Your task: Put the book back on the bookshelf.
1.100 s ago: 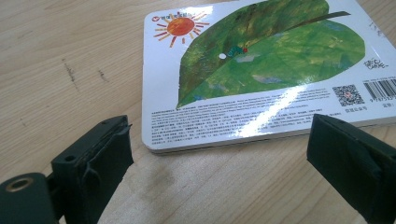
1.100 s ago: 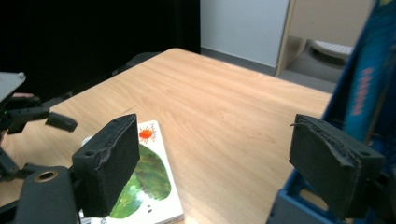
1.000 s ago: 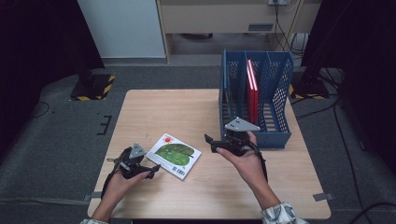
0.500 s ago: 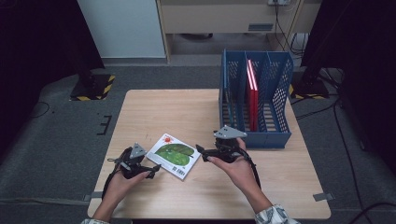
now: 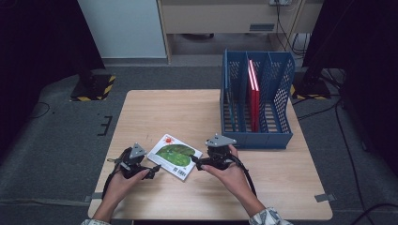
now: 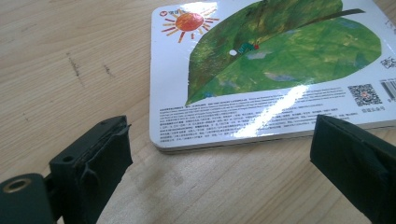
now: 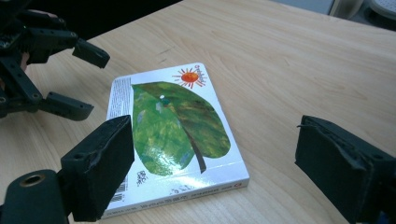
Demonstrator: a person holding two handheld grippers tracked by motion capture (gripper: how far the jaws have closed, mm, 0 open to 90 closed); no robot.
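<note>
Both claws are closing in on the picture book (image 5: 174,156), which lies flat, green leaf cover up, near the front edge of the wooden surface (image 5: 159,112), between the two hands. The left claw (image 5: 151,172) sits low at the book's left side, jaws spread wide and released, with nothing between them; in the left gripper view the book's (image 6: 266,70) near edge lies just ahead of the gap, not yet touched. The right claw (image 5: 196,164) hangs at the opposite side, also released and gaping, and its own view looks down over the book's (image 7: 175,135) spine corner with the left claw (image 7: 77,77) waiting beyond. My read: a flat book on a flat surface gives no easy edge, so one claw braces while the other works a jaw under. Behind stands the blue file rack (image 5: 256,101), a red book (image 5: 254,96) already upright in a slot, the likely destination.
</note>
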